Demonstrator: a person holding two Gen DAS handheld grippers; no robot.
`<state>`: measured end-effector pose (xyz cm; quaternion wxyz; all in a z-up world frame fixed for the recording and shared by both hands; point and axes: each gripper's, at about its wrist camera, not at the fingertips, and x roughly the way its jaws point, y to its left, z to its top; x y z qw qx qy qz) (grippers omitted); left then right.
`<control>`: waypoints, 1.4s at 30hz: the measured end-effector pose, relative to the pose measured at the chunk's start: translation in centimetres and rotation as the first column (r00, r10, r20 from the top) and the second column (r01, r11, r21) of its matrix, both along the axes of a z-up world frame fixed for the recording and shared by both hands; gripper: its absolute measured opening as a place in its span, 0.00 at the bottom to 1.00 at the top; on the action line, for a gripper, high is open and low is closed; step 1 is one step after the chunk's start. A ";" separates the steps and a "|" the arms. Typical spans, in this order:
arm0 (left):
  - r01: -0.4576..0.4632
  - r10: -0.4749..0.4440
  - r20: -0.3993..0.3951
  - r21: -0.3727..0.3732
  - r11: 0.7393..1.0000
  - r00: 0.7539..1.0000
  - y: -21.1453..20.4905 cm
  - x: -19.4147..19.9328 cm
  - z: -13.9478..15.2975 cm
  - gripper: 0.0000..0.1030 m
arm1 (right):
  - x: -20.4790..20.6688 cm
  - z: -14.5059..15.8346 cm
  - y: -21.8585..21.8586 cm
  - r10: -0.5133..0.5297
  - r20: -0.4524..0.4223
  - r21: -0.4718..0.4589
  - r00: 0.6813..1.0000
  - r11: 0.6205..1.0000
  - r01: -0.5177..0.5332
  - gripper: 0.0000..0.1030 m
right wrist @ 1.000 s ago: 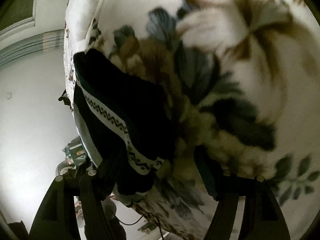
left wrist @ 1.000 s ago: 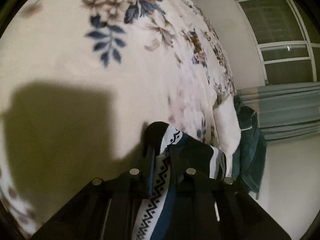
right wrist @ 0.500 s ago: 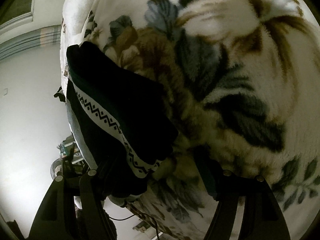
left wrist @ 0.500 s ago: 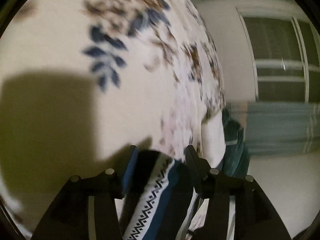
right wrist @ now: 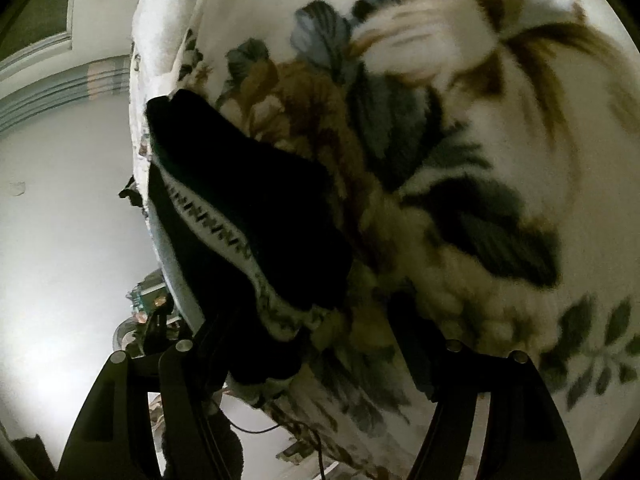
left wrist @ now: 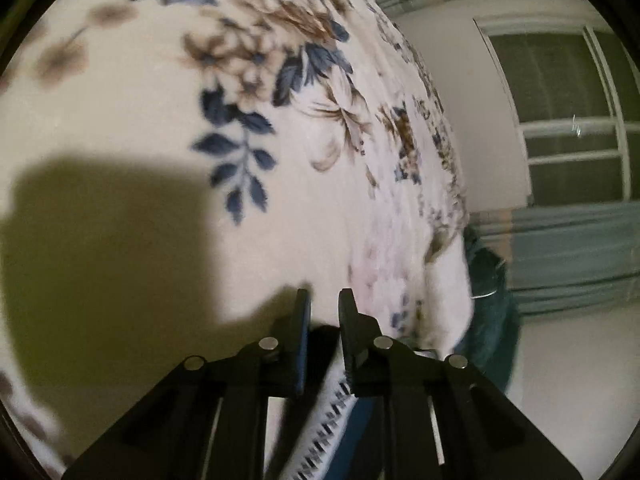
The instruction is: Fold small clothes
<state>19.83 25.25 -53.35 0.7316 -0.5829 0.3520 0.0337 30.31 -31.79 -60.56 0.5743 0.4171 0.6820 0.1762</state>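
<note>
A small dark garment with a white zigzag band lies folded on the floral blanket near the bed's edge. My right gripper is open, its jaws spread wide over the garment's near end and the blanket. In the left wrist view, my left gripper has its fingers close together with a narrow gap showing between the tips. The garment lies below and behind those tips, between the finger bases. I cannot tell whether the fingers pinch it.
The cream floral blanket covers the bed. A teal cloth hangs at the bed's far corner. A window and white wall stand beyond. A cable and clutter lie on the floor by the bed's edge.
My left gripper opened off the garment, pulled back, then narrowed again with its tips past the cloth. The right gripper stayed open and barely moved.
</note>
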 end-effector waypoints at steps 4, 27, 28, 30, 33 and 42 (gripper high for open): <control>0.057 -0.054 0.043 -0.070 0.996 0.998 -2.1 -2.1 -0.2 0.66 | -0.9 -0.9 0.7 0.011 0.021 0.072 1.000 0.997 -0.012 0.89; 0.235 -0.238 0.067 0.042 0.971 0.969 -9.2 2.5 3.0 0.24 | 3.8 0.7 8.0 -0.122 0.209 0.245 0.970 0.967 0.069 0.27; 0.250 -0.253 0.074 0.049 0.967 0.965 -9.2 3.2 4.1 0.24 | 3.7 1.3 7.9 -0.126 0.216 0.245 0.968 0.967 0.071 0.27; 0.287 -0.293 0.083 0.076 0.955 0.953 -9.3 5.0 6.3 0.24 | 4.1 3.3 7.6 -0.149 0.236 0.253 0.960 0.963 0.087 0.26; 0.341 -0.351 0.093 0.103 0.934 0.932 -10.2 8.3 9.1 0.24 | 5.3 7.3 6.9 -0.186 0.288 0.249 0.939 0.962 0.114 0.26; 0.534 -0.565 0.151 0.201 0.821 0.811 -16.1 26.4 17.3 0.25 | 14.1 15.6 3.2 -0.386 0.421 0.230 0.821 0.921 0.315 0.26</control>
